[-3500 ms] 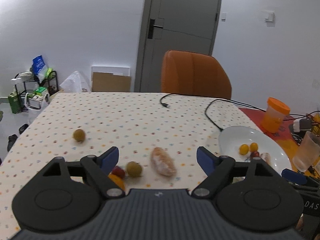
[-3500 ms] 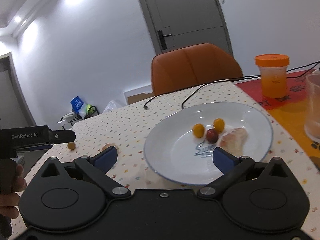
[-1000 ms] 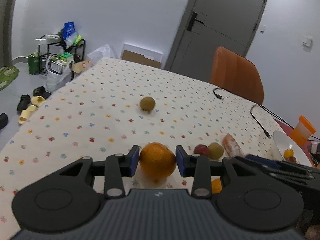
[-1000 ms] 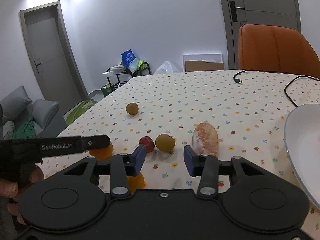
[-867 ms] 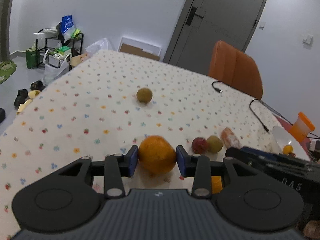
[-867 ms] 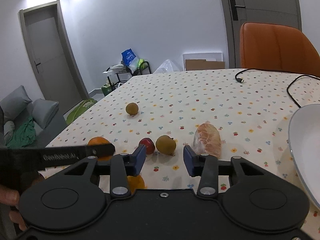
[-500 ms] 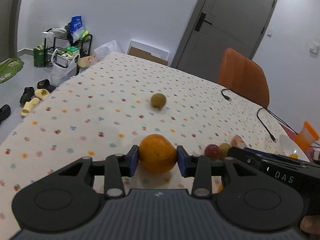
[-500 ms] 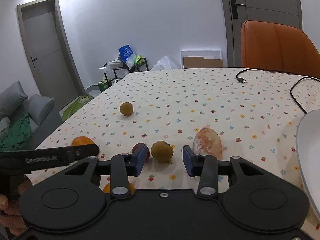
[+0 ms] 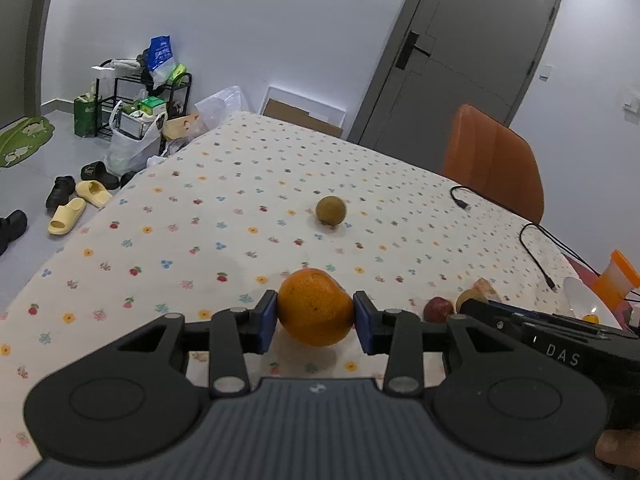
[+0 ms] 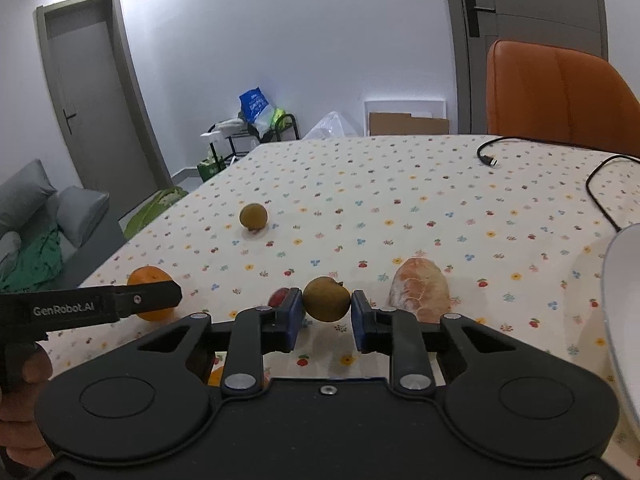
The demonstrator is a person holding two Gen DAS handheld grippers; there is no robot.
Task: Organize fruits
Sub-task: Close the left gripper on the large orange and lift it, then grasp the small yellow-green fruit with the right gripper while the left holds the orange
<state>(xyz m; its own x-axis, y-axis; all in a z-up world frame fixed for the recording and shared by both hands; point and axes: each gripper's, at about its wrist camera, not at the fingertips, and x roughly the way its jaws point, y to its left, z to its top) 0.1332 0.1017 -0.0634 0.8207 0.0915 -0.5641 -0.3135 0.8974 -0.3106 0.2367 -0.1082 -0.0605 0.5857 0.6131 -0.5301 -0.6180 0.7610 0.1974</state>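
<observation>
The left tongs (image 9: pixel 315 316) are gripping an orange (image 9: pixel 315 306) between their blue pads, with the fruit sitting squarely in the middle and appearing to be lifted just above the flowered surface (image 9: pixel 224 216). Further right, the right tongs (image 10: pixel 326 312) are pressing their pads against both sides of a brownish-green fruit (image 10: pixel 326 299). A small red fruit (image 10: pixel 279 297) is lying just left of it, and a peeled citrus piece (image 10: pixel 420 285) just right, near the white plate's (image 10: pixel 618 304) rim.

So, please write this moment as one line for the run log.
left tongs: shut on orange | right tongs: shut on brown-green fruit | plate: at right | another brown-green fruit: loose on table
</observation>
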